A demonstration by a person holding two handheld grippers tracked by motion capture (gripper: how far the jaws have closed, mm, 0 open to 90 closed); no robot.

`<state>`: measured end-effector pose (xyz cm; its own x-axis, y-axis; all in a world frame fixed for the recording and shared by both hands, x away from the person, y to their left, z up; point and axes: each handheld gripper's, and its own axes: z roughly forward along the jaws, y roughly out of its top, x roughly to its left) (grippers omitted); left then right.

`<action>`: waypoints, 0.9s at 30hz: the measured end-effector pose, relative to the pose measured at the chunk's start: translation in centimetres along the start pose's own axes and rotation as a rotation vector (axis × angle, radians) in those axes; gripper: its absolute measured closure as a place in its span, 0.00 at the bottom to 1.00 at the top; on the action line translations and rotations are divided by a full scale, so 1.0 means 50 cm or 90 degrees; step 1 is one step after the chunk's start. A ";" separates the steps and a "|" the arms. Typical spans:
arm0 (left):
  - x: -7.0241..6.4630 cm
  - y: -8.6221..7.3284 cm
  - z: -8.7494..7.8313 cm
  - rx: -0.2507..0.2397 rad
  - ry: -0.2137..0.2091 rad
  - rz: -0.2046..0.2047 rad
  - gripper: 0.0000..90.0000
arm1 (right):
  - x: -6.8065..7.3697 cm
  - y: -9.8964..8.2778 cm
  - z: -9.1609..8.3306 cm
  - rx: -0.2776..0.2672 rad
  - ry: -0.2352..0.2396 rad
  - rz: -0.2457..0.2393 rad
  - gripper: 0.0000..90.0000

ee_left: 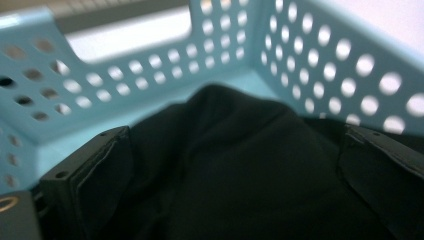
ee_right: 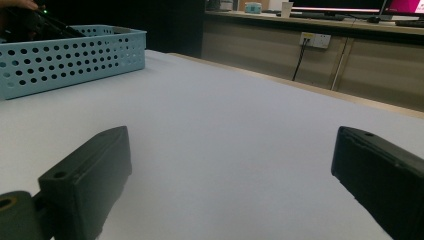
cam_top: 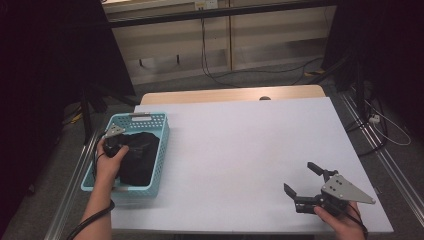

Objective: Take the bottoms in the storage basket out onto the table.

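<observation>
My left gripper (cam_top: 116, 142) is black, topped by a grey three-cornered plate, and a black cable trails down my bare forearm. My right gripper (cam_top: 306, 179) has two blocky black jaws with small screw holes, and its grey plate is dotted with screws.

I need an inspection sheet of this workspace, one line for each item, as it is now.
Surface: white table, bare in the middle, wooden edge at the far side.
Job's things: black cloth lying inside the light blue perforated basket at the table's left edge.
Clutter: nothing seen.
Grippers: left gripper down in the basket, jaws open on either side of the cloth; right gripper near the table's front right corner, jaws open, holding nothing.
Cables: black cable along the left forearm; more cables on the floor behind.
Surroundings: beige cabinets behind, dark curtains at both sides.
</observation>
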<state>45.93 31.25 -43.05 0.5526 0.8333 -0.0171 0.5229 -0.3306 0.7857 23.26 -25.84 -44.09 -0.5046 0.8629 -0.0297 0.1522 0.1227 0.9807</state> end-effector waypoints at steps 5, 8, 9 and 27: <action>-0.006 -0.010 0.017 0.058 0.006 0.022 0.03 | 0.000 -0.001 0.000 0.001 0.000 0.001 0.02; -0.007 -0.019 0.025 0.093 0.007 0.026 0.02 | 0.000 0.000 -0.001 0.000 0.000 0.001 0.02; -0.007 -0.019 0.025 0.093 0.007 0.026 0.02 | 0.000 0.000 -0.002 0.000 0.000 0.000 0.02; 0.000 -0.031 0.038 0.118 0.054 0.007 0.00 | 0.004 0.001 -0.003 0.000 0.007 -0.007 0.02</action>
<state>46.36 30.92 -45.46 0.5059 0.8612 0.0492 0.6327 -0.4091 0.6575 23.02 -25.74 -44.01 -0.5159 0.8558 -0.0376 0.1464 0.1313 0.9805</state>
